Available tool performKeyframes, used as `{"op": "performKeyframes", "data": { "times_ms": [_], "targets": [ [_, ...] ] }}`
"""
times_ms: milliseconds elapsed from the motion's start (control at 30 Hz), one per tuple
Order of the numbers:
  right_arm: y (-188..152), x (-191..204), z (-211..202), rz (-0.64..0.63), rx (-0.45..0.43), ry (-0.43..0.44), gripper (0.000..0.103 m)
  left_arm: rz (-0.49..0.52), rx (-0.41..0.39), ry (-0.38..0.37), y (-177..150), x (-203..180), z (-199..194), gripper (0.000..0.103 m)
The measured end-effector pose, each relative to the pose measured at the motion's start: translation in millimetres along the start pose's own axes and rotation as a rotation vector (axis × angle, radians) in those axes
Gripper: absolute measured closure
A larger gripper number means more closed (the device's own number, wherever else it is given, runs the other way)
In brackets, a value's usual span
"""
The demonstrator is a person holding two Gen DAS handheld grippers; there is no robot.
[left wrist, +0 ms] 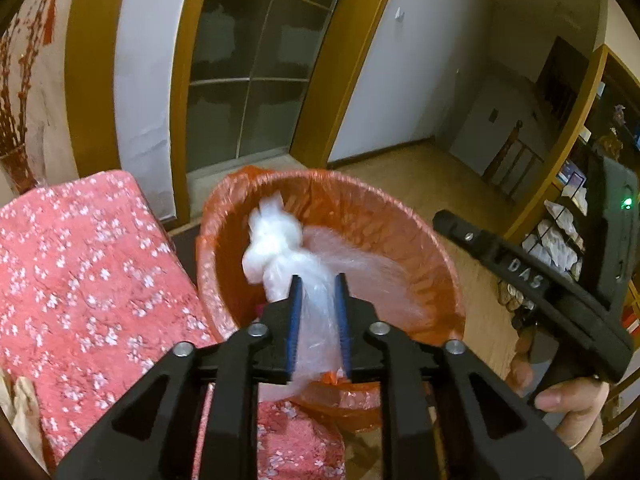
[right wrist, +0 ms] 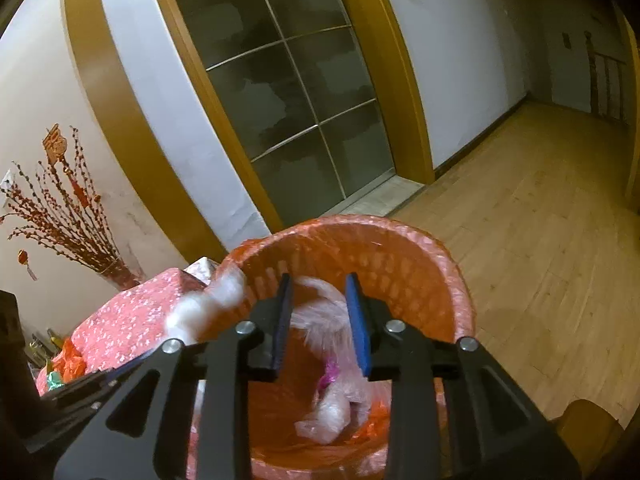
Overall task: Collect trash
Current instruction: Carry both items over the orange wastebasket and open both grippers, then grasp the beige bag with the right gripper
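An orange-lined trash bin (left wrist: pixel 400 216) stands on the floor beside a table. My left gripper (left wrist: pixel 319 280) is over its near rim, jaws partly apart with a clear plastic bag (left wrist: pixel 316 332) between them; the bag's white knotted end (left wrist: pixel 268 240) hangs over the bin's mouth. Whether the pads still pinch the bag is unclear. My right gripper (right wrist: pixel 319 280) is open above the same bin (right wrist: pixel 420 252). Inside lie crumpled clear plastic (right wrist: pixel 332 416) and a bit of purple wrapper (right wrist: pixel 330 370). The white knotted end (right wrist: pixel 208 304) shows at the bin's left rim. The right gripper's black body (left wrist: pixel 560 300) shows in the left wrist view.
A table with a pink flowered cloth (left wrist: pixel 80 272) sits left of the bin. A glass door with a wooden frame (right wrist: pixel 288 92) is behind it. Wooden floor (right wrist: pixel 540 240) extends to the right. Red branches in a vase (right wrist: pixel 60 216) stand by the wall.
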State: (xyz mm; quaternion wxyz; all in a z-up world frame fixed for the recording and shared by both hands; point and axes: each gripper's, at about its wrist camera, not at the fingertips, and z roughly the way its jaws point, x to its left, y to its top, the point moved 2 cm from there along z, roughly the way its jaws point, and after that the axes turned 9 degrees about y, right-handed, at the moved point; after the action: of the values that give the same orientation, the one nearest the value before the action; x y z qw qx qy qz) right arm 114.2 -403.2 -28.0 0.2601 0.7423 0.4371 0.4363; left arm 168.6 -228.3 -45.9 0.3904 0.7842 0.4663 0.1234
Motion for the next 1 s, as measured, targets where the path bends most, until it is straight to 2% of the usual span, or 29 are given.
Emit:
{"op": "performKeyframes", "data": {
  "times_ms": [100,167,267,333,400,500,767,1000],
  "targets": [
    [0.7,0.9,-0.3,0.002,-0.001,-0.017,0.070,0.008,0.008,0.011,-5.7,-1.7,2.2,0.068],
    [-1.0,-0.9,-1.5,-0.002,-0.005,-0.032,0.067,0.004,0.008,0.021,-7.7,-1.3,-0.9,0.066],
    [-4.7,1.3,-2.8,-0.020,-0.015,-0.052,0.056,-0.010,-0.004,0.051,-10.3,6.6,-11.7,0.054],
    [-6.8,6.6,-4.2,-0.040,-0.023,-0.060,0.046,-0.019,-0.029,0.089,-14.0,12.8,-23.0,0.047],
    [-9.9,16.5,-5.4,-0.073,-0.033,-0.062,0.039,-0.022,-0.053,0.128,-17.5,22.0,-33.4,0.042],
    [-14.1,34.3,-4.3,-0.116,-0.030,-0.038,0.035,-0.020,-0.093,0.202,-26.1,37.5,-54.4,0.037],
    [-43.8,117.8,8.2,-0.235,0.058,0.156,0.035,-0.094,-0.195,0.424,-53.0,98.4,-124.6,0.033],
    [-94.7,213.2,19.5,-0.358,0.208,0.375,0.037,-0.241,-0.252,0.631,-86.6,169.7,-191.4,0.031]
  ]
}}
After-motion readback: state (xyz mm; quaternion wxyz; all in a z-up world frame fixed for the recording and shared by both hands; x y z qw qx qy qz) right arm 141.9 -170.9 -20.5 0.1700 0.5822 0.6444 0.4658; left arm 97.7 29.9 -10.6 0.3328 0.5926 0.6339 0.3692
